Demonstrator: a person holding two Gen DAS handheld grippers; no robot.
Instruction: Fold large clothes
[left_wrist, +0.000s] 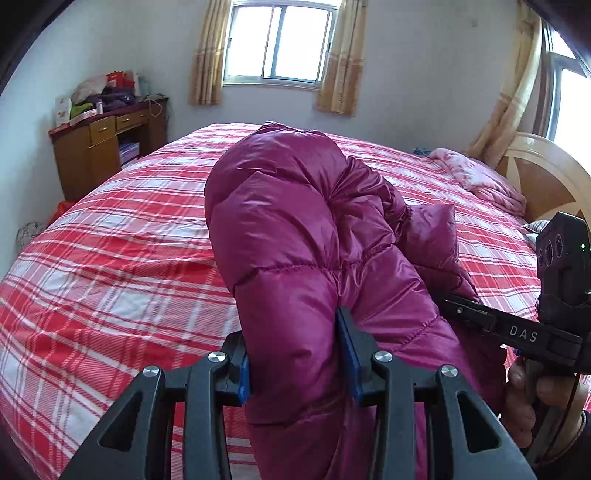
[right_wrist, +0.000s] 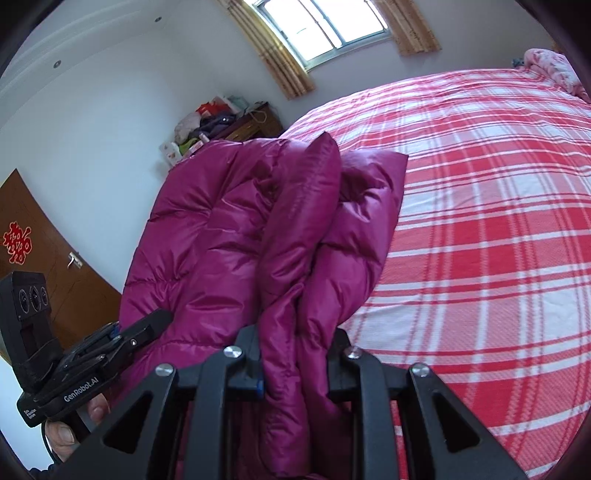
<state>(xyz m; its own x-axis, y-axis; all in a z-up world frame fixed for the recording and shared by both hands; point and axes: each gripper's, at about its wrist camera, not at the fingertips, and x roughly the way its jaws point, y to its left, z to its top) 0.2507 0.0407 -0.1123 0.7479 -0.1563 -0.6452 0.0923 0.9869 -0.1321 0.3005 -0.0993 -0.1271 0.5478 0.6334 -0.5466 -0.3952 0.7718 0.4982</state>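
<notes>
— Two grippers are biting into the same magenta down jacket (left_wrist: 295, 229) right now. The left gripper (left_wrist: 295, 354) is squeezing a fat quilted bundle between its blue pads (left_wrist: 349, 354), and the jaws are standing fairly wide only because the padding is so thick.

— And the other one?

— The right gripper (right_wrist: 295, 354) is pinching a narrower gather of the jacket, which looks like a bunched edge or sleeve, though I cannot tell which. Its fingers are sitting closer together around that thinner wad.

— Where is the jacket lying?

— It is hanging and bulging up from both grips, above the near part of the red plaid bedspread (left_wrist: 110, 258). Its long axis is running straight away from the fingers, toward the window (left_wrist: 280, 40). From the left wrist view its far end seems to be resting on the bed.

— Which hand is nearer the free part?

— Both are gripping the near end, side by side, with the right-hand tool just to the right of the left one. So I am judging that the coming move is turning on carrying that near end forward along the jacket's length, over the far half.
</notes>
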